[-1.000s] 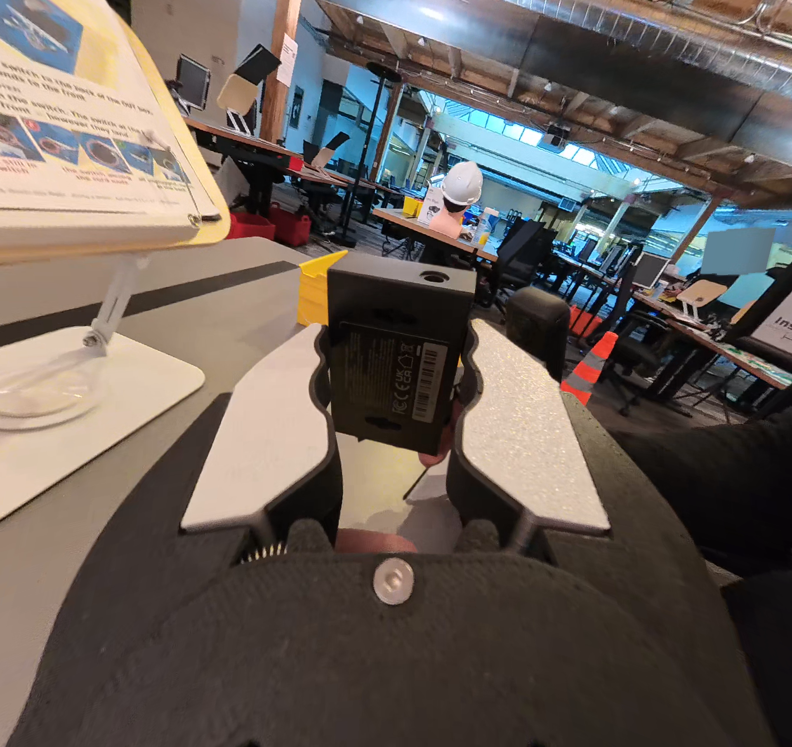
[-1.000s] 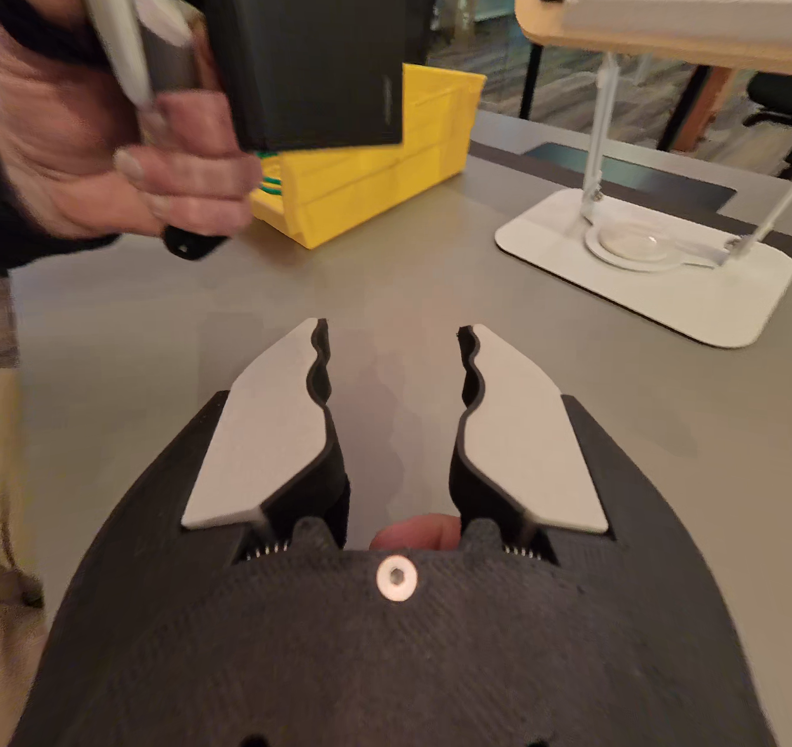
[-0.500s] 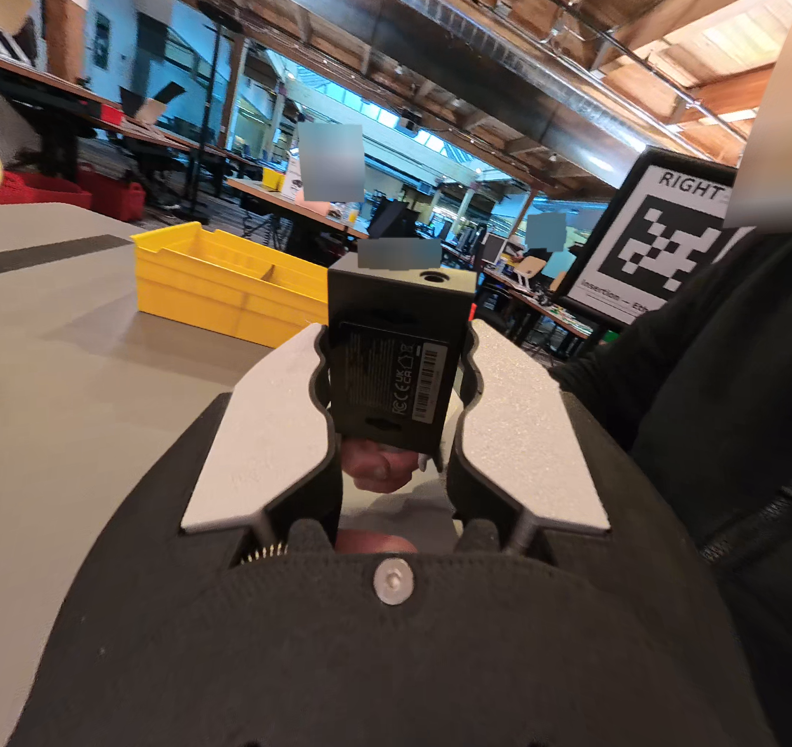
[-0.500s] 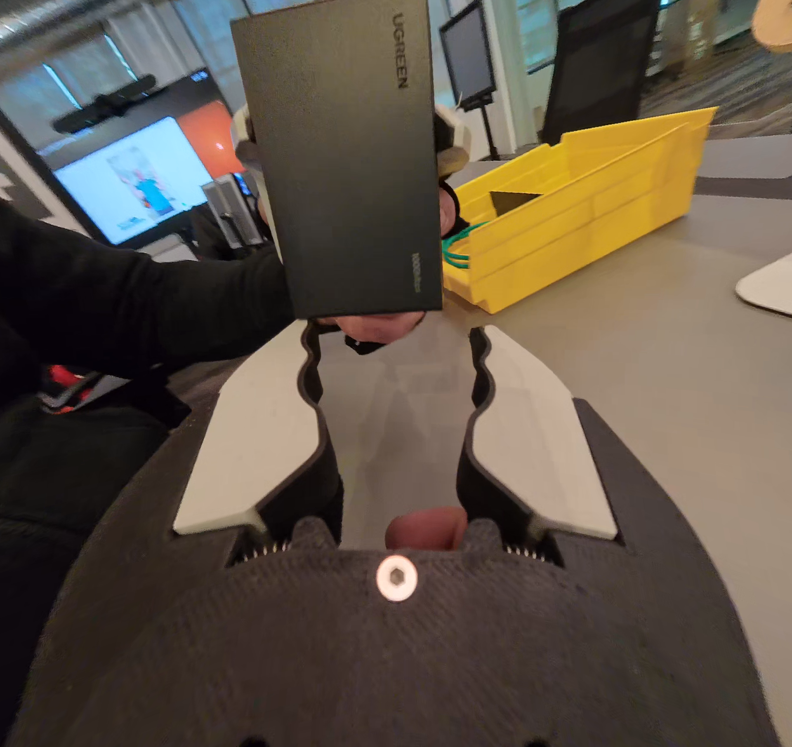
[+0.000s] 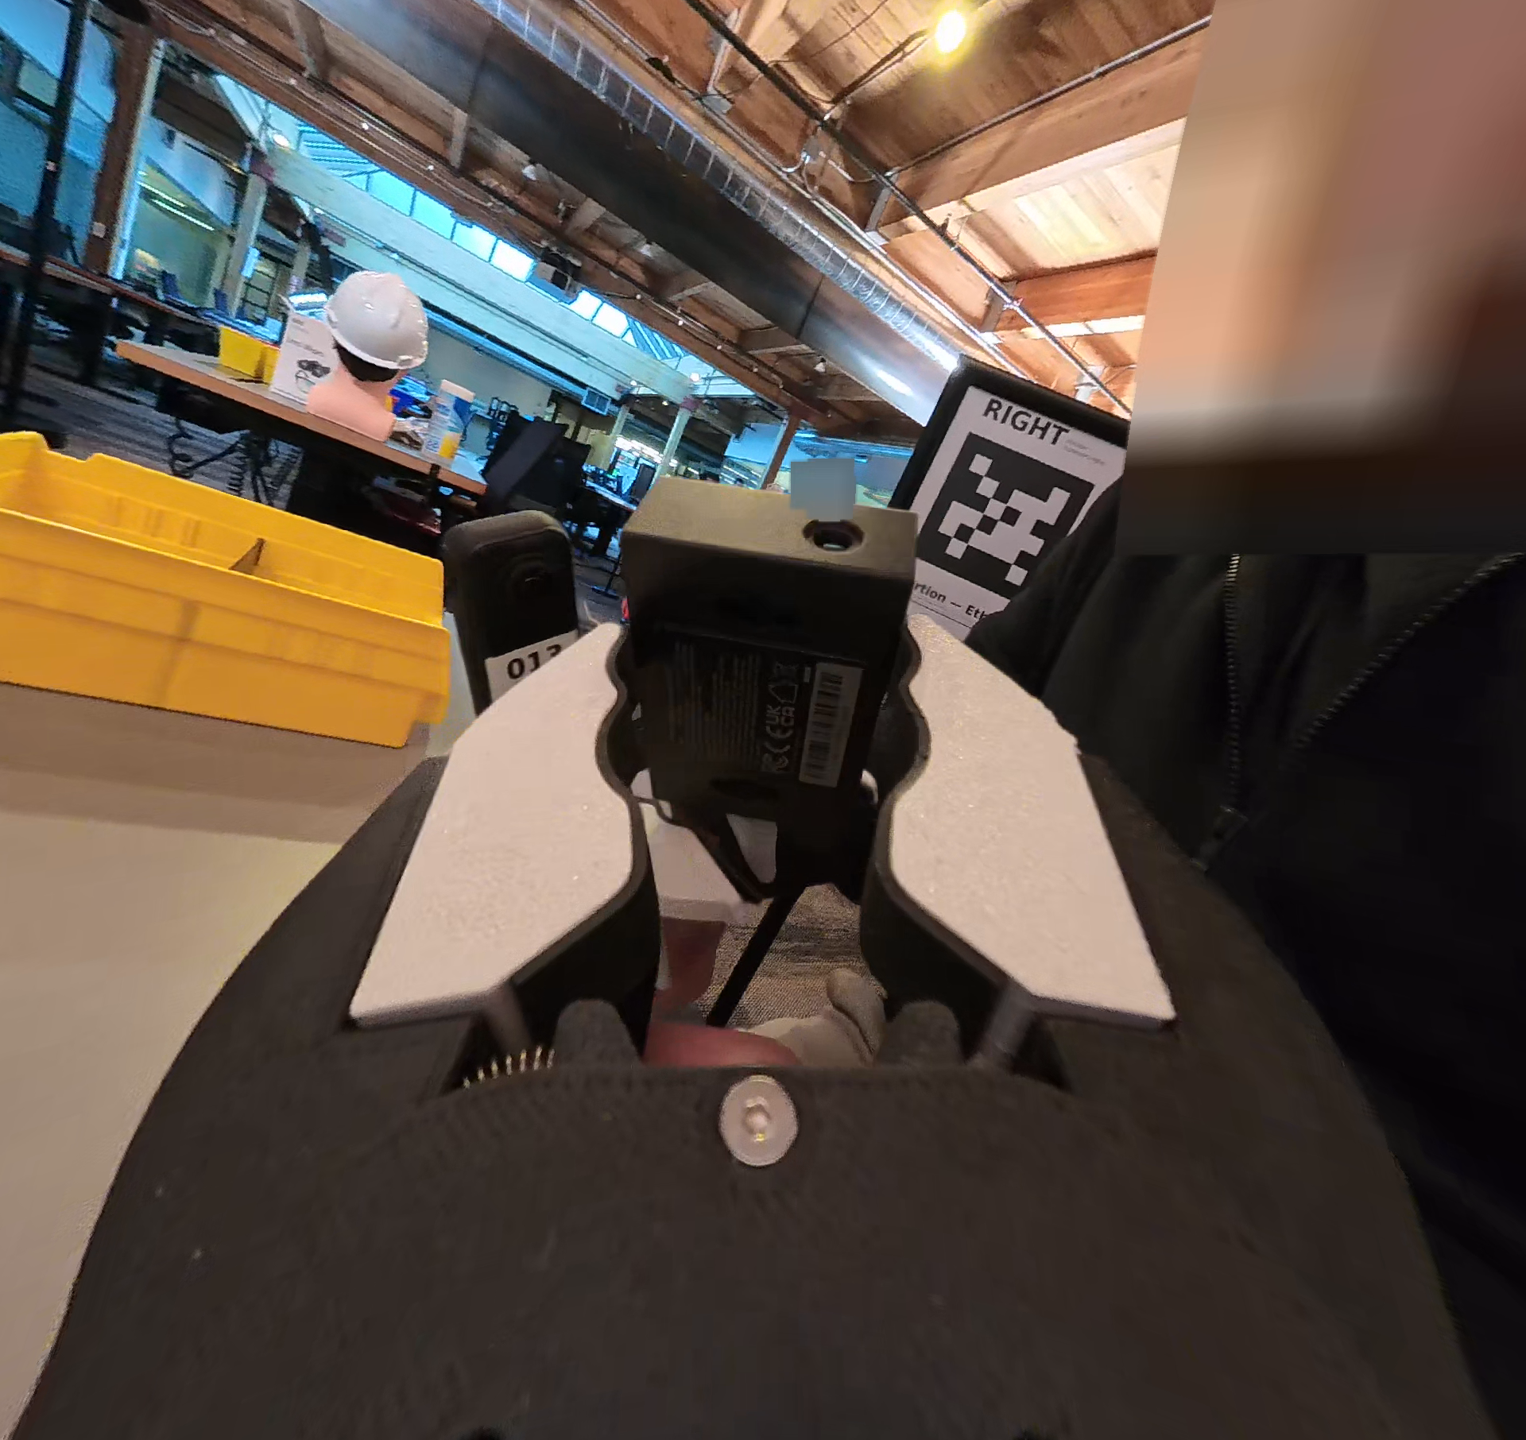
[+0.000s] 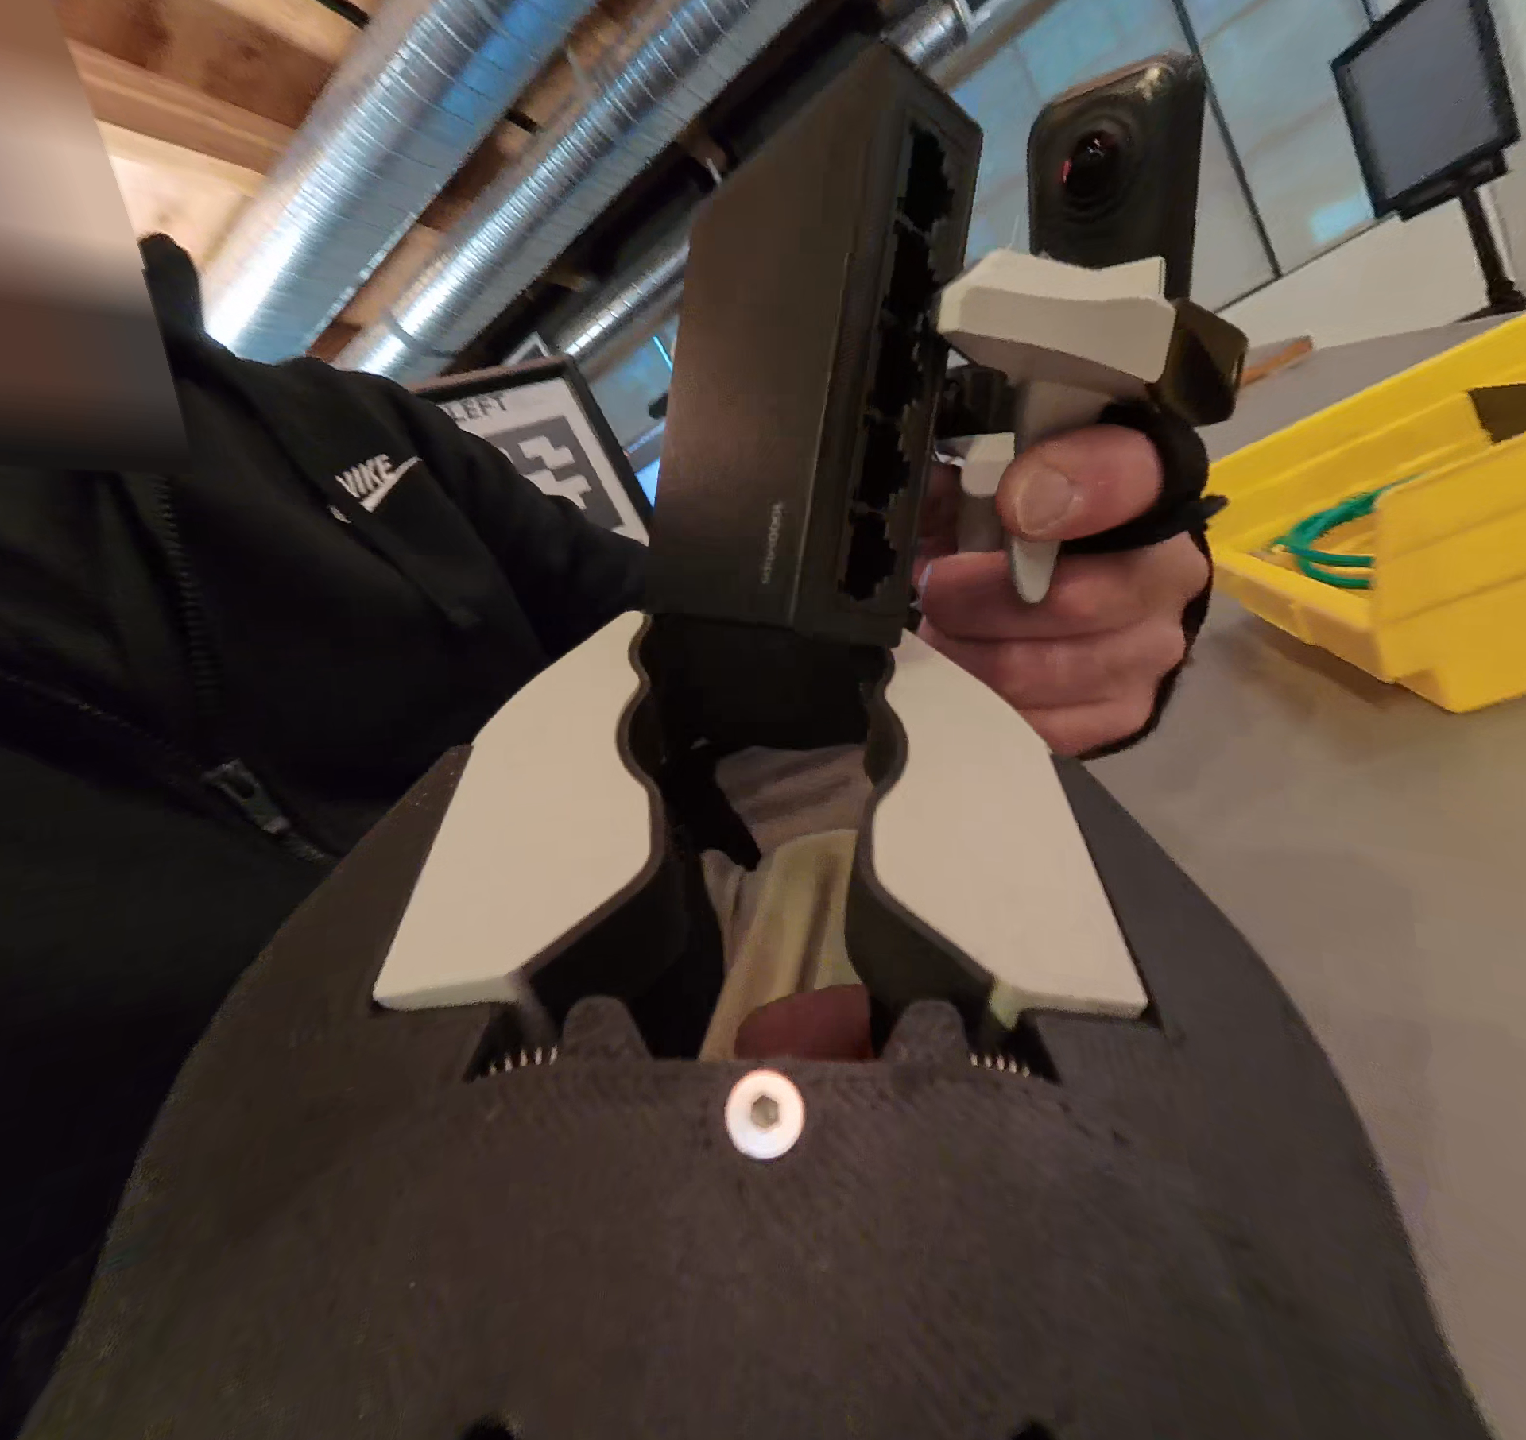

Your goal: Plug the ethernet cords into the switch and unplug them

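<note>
A workshop hall with timber beams and silver ducts is filling the background, and the grey desk [image 5: 124,864] is running under my left hand-held gripper [image 5: 758,707]. I am keeping that gripper clamped on the black switch [image 5: 755,657], label side facing me, lifted clear of the desk. Compared with half a second ago, I am seeing the switch turned: its row of empty ports [image 6: 896,376] is now facing sideways in the right wrist view, where before only its flat top was showing. My right hand-held gripper [image 6: 764,686] is sitting just beneath the switch's lower end, fingers apart, closer than before. The yellow bin [image 6: 1404,542] is lying beyond, holding green ethernet cords [image 6: 1321,542].
</note>
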A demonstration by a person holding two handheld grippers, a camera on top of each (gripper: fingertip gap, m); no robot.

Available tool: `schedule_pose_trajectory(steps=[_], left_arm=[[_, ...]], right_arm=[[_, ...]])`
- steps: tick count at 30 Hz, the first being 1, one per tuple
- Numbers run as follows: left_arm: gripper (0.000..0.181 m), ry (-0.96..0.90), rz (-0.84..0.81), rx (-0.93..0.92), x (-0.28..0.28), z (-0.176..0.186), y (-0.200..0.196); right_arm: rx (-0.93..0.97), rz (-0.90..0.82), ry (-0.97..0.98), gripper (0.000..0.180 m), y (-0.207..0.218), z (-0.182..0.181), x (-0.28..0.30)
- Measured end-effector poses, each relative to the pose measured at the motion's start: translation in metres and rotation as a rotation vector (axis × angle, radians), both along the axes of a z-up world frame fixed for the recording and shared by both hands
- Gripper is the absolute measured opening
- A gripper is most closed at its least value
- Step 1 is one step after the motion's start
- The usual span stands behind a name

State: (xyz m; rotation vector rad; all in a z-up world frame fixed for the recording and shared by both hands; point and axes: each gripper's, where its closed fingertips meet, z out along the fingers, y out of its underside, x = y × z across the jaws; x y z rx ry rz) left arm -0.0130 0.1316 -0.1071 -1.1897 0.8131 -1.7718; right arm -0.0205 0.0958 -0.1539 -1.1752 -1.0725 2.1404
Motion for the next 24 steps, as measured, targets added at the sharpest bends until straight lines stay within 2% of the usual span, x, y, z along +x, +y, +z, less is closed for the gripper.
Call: schedule_pose_trajectory(steps=[1,5,14,24], left_arm=[[0.058,-0.004,-0.004,0.0,0.0,0.001,-0.001],[0.058,-0.002,-0.032,0.008,-0.001,0.001,-0.005],[0.058,0.003,-0.042,0.026,-0.003,0.002,-0.006],[0.058,0.043,-0.111,0.019,0.003,-0.007,-0.015]], right_arm=[[-0.01,0.009,0.011,0.048,0.0,0.002,0.001],[-0.024,0.053,0.029,0.051,-0.006,0.008,0.003],[-0.033,0.038,0.021,0.054,-0.001,0.009,0.007],[-0.022,0.04,-0.017,0.044,-0.002,0.006,0.002]])
